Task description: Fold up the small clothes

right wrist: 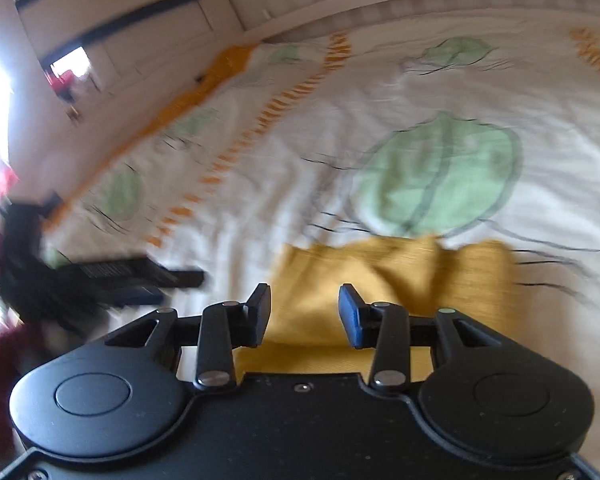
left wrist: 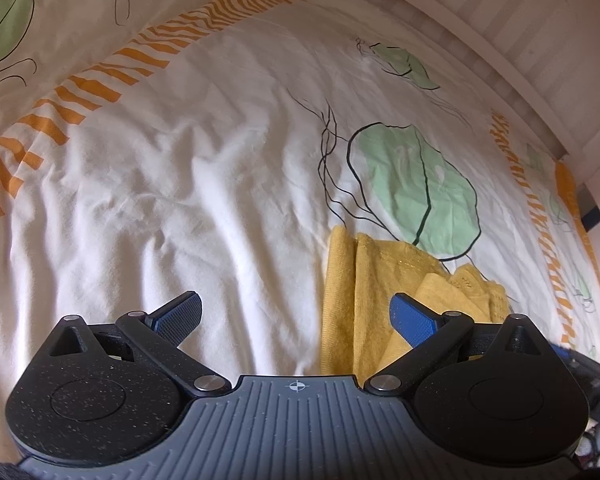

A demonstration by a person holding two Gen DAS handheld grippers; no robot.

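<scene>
Left wrist view takes in most of a bedsheet point(left wrist: 204, 168), white with green leaves and orange stripes, spread over a bed whose pale headboard point(left wrist: 540, 20) runs along the far edge. The one landmark worth using is the big green leaf point(left wrist: 416, 184) printed on the sheet. Just on the near side of that leaf lies the yellow garment point(left wrist: 364, 280), touching the leaf's lower edge and looking already doubled over, with a knitted corner bunched on its right.

The left gripper point(left wrist: 296, 316) has its jaws spread wide with nothing between them; the garment sits off to its right, partly behind the right finger, while bare sheet fills the gap.

In the right wrist view, which is blurred, the same garment point(right wrist: 380, 280) lies directly ahead of and under the right gripper point(right wrist: 305, 316), again just this side of the leaf point(right wrist: 440, 176). Its jaws are partly apart and the pads press on nothing. From here the cloth's long side runs across the jaws, left to right.

Judging by this, the right hand is the nearer one and is lined up over the cloth; the left would have to shift rightward to reach an edge.
</scene>
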